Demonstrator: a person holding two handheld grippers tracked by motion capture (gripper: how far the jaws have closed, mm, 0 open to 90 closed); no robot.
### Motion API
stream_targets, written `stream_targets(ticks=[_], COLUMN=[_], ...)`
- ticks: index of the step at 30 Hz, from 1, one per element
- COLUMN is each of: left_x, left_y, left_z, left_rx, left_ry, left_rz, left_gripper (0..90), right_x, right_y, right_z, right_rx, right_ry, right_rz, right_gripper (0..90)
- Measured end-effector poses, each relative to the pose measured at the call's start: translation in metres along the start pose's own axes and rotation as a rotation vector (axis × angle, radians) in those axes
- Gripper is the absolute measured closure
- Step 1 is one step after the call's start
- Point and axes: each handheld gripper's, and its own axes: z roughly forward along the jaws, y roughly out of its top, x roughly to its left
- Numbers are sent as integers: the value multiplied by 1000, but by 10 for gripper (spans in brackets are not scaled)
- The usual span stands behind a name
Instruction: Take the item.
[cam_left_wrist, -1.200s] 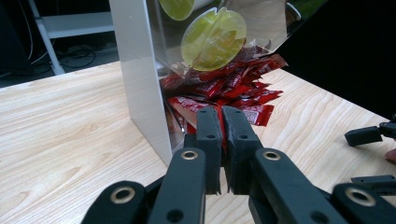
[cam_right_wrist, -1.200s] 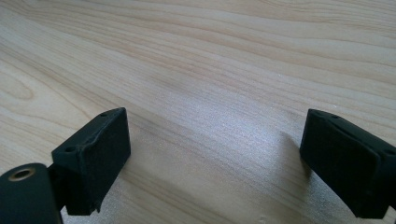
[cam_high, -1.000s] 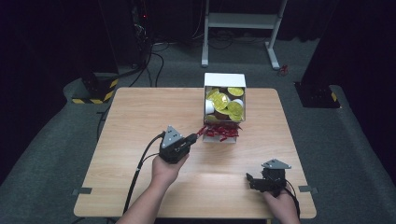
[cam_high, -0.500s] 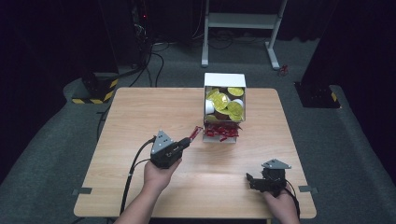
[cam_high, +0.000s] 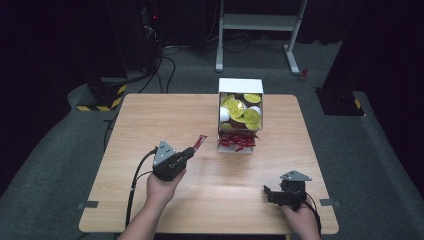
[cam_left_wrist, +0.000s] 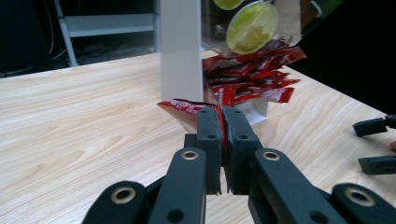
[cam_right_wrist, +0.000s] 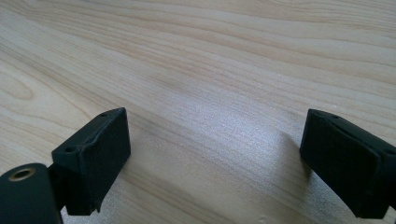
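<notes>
The left gripper (cam_left_wrist: 222, 122) is clenching a flat red foil sachet (cam_left_wrist: 187, 110) edge-on between its black jaws, and in the high view that gripper (cam_high: 191, 150) is holding the sachet (cam_high: 200, 142) lifted above the desk, left of the white open-fronted dispenser box (cam_high: 241, 86) it seems to belong to. More red sachets (cam_high: 238, 141) are lying heaped in the box's lower tray, and round yellow-lidded cups (cam_high: 244, 111) are filling the compartment above. The right gripper (cam_high: 272, 195) is resting near the desk's near right corner, well apart from the box, and its jaws are standing wide open with nothing between them (cam_right_wrist: 212, 158). The risk I would judge most likely is the sachet slipping: the gripper is pinching only one thin, glossy end, so a quick swing or a twist of the wrist could let it slide out and fall onto the desk. A second risk is the trailing free end brushing the heap in the tray and dragging other sachets off its lip if the hand is passing close to the box. The pale wooden desk (cam_high: 150, 115) is showing a clear grain and a soft sheen of light near its middle. Around it, grey carpet (cam_high: 60, 150) is covering the floor; a white metal frame (cam_high: 260, 22) is standing at the far side, black cables (cam_high: 167, 62) are trailing at the far left, and yellow-and-black striped bases (cam_high: 102, 95) are sitting in the dark surroundings.
</notes>
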Motion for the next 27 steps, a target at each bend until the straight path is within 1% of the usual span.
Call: stream_targets(ticks=[3, 11, 14, 15, 18, 19, 21, 24, 25, 26, 27], left_x=[5, 18, 20, 24, 26, 30, 32, 38, 43, 43, 47], left_y=[-1, -4, -4, -4, -4, -5, -5, -7, -7, -7, -8], left_z=[-2, -9, -9, -10, -11, -11, -11, -12, -12, -12, -12], left_rx=[4, 7, 4, 2, -1, 2, 3, 6, 5, 5, 6], left_ry=[15, 50, 57, 64, 68, 78, 81, 96, 107, 107, 119], left_rz=[4, -12, -14, -13, -14, -12, -12, -23, -27, -27, -36], left_gripper=[862, 863, 863, 863, 863, 863, 863, 863, 863, 863, 863], right_x=[0, 0, 0, 0, 0, 0, 0, 0, 0, 0, 0], right_y=[0, 0, 0, 0, 0, 0, 0, 0, 0, 0, 0], right_z=[0, 0, 0, 0, 0, 0, 0, 0, 0, 0, 0], right_rx=[0, 0, 0, 0, 0, 0, 0, 0, 0, 0, 0], right_ry=[0, 0, 1, 0, 0, 0, 0, 0, 0, 0, 0], right_rz=[0, 0, 0, 0, 0, 0, 0, 0, -1, -1, 0], right_gripper=[85, 85, 86, 85, 85, 85, 85, 85, 85, 85, 85])
